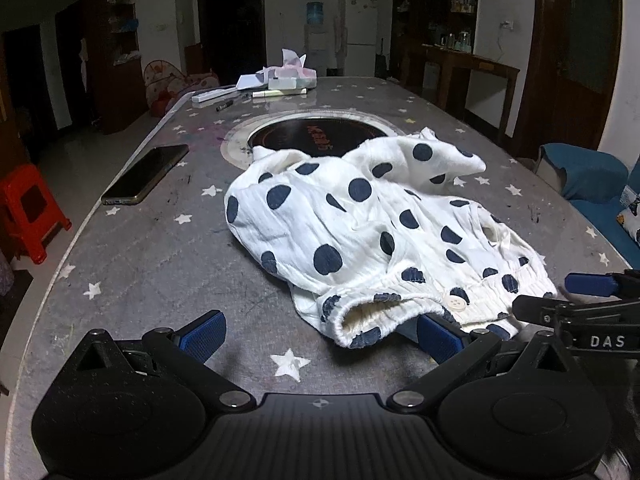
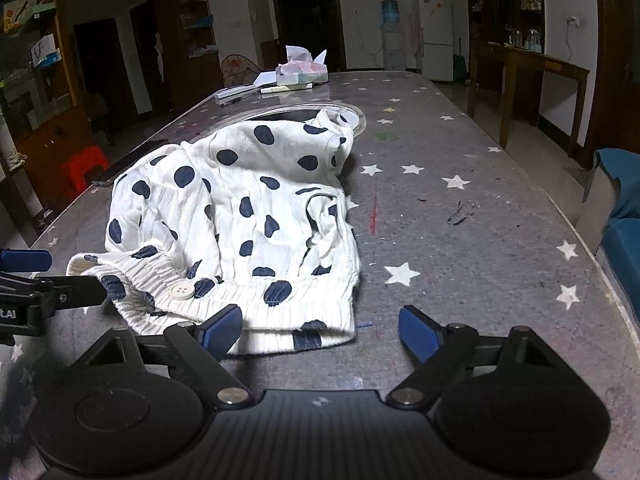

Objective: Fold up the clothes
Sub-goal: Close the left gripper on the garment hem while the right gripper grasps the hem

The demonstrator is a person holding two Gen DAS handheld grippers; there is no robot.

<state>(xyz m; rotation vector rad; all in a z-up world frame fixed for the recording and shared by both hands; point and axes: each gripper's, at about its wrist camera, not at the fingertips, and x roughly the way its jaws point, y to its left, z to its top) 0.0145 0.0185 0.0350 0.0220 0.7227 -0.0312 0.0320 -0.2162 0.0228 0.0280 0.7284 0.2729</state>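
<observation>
A white garment with navy polka dots (image 1: 360, 220) lies crumpled on the grey star-patterned table (image 1: 160, 264). Its elastic waistband, with a white button (image 1: 454, 302), faces me. My left gripper (image 1: 320, 336) is open at the waistband's left corner, its right fingertip against the cloth. In the right wrist view the garment (image 2: 248, 208) fills the left half. My right gripper (image 2: 320, 330) is open at the waistband's right corner, the left fingertip touching the hem. Each gripper shows in the other's view: the right gripper (image 1: 560, 296), the left gripper (image 2: 60, 276).
A phone (image 1: 146, 174) lies near the table's left edge. A round inset hob (image 1: 316, 134) sits behind the garment, partly covered by it. A tissue box (image 1: 292, 76), papers and pens are at the far end. Red stool (image 1: 30, 208) left, blue sofa (image 1: 592, 184) right.
</observation>
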